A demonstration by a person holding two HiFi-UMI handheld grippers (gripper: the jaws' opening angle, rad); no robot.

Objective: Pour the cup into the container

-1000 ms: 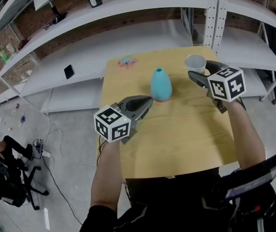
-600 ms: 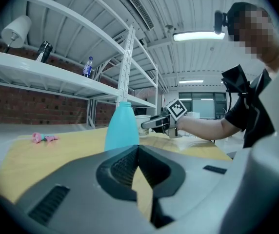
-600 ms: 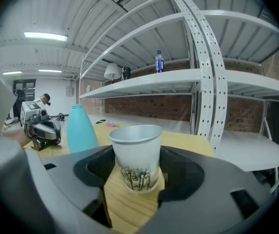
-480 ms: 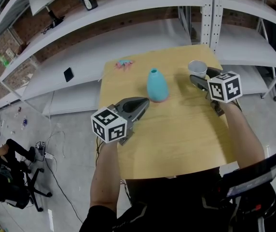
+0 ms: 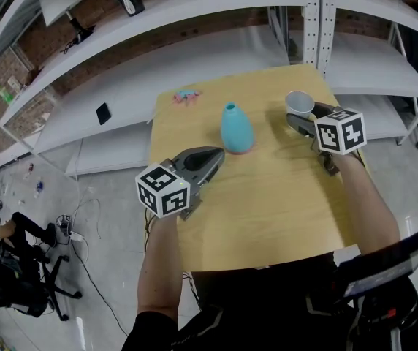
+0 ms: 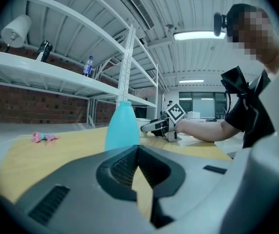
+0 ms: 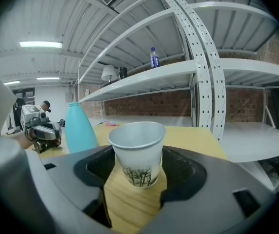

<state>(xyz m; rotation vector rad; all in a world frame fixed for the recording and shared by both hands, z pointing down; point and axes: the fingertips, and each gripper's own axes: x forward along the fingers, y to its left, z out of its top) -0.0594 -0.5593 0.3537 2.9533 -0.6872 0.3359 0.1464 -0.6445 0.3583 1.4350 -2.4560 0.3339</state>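
A white paper cup (image 5: 298, 101) with a tree print stands upright at the far right of the wooden table (image 5: 267, 210). My right gripper (image 5: 294, 112) is open around it, one jaw on each side, and slim gaps show beside the cup's (image 7: 137, 152) base in the right gripper view (image 7: 138, 156). The container is a teal narrow-necked vase (image 5: 236, 129) at the table's middle back, also seen as the vase (image 7: 79, 128) to the left of the cup. My left gripper (image 5: 220, 152) hovers just in front of the vase (image 6: 122, 126), shut and empty (image 6: 138, 147).
A small pink object (image 5: 187, 94) lies at the far left corner of the table. White shelving (image 5: 194, 64) runs behind the table, with a perforated upright post (image 5: 318, 13) close behind the cup. A dark phone (image 5: 104, 110) lies on the lower shelf.
My right gripper has dropped and closed in on the cup, so its jaws now flank it. The left gripper has stayed where it was.
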